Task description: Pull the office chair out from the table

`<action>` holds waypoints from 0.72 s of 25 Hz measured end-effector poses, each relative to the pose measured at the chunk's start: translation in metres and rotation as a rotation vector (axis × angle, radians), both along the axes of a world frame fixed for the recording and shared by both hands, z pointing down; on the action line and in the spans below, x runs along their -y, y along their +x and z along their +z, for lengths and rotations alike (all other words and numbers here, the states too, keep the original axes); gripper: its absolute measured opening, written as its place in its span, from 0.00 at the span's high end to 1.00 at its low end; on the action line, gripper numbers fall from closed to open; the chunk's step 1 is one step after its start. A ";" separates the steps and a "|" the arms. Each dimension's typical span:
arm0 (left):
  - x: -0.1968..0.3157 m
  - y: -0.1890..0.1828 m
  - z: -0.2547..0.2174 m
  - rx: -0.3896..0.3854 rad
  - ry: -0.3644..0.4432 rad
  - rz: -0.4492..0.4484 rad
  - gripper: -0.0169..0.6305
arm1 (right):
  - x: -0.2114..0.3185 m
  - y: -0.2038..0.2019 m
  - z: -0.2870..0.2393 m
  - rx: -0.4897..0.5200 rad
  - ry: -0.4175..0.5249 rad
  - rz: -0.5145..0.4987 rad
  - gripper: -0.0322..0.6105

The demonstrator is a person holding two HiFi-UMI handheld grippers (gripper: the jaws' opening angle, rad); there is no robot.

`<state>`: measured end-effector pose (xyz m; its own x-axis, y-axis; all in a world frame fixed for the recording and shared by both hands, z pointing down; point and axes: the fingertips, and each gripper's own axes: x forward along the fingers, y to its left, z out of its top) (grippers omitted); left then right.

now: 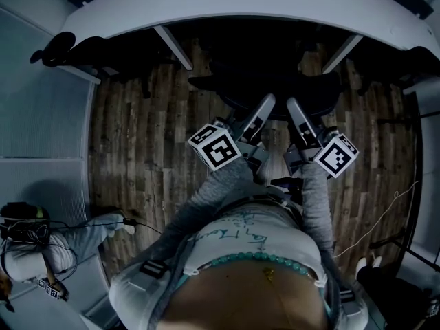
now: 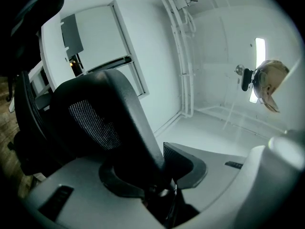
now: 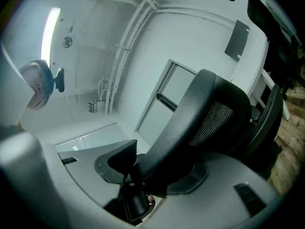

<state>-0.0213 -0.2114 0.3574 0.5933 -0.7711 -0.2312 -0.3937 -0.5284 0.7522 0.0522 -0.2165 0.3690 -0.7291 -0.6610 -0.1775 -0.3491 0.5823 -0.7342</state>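
Note:
The black office chair (image 1: pixel 275 81) stands partly under the white table (image 1: pixel 240 12), dark and hard to make out in the head view. My left gripper (image 1: pixel 263 107) and right gripper (image 1: pixel 294 108) reach side by side to the top of its backrest. In the left gripper view the mesh backrest (image 2: pixel 109 113) rises between the grey jaws, and the left gripper (image 2: pixel 157 178) is shut on its curved black edge. The right gripper view shows the same backrest (image 3: pixel 209 109), with the right gripper (image 3: pixel 155 175) shut on its edge from the other side.
Two slanted white table legs (image 1: pixel 173 47) (image 1: pixel 340 52) flank the chair over the wood plank floor (image 1: pixel 137 136). A person with gear sits low at the left (image 1: pixel 48 246). A thin cable (image 1: pixel 385 212) lies on the floor at the right. A dark object (image 1: pixel 51 50) rests on the table's left end.

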 end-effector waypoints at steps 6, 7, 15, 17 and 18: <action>-0.019 0.004 0.000 -0.002 -0.003 -0.014 0.75 | -0.019 0.005 0.001 0.002 -0.007 -0.007 0.64; -0.022 0.005 0.000 -0.002 -0.004 -0.016 0.75 | -0.022 0.006 0.000 0.002 -0.007 -0.008 0.64; -0.051 0.009 0.001 -0.002 -0.007 -0.031 0.75 | -0.051 0.010 0.001 0.006 -0.004 -0.014 0.64; -0.057 0.008 0.001 -0.002 -0.010 -0.032 0.75 | -0.057 0.009 0.001 0.005 -0.006 -0.016 0.64; -0.061 0.008 0.001 -0.002 -0.010 -0.031 0.75 | -0.061 0.009 0.001 0.004 -0.006 -0.017 0.64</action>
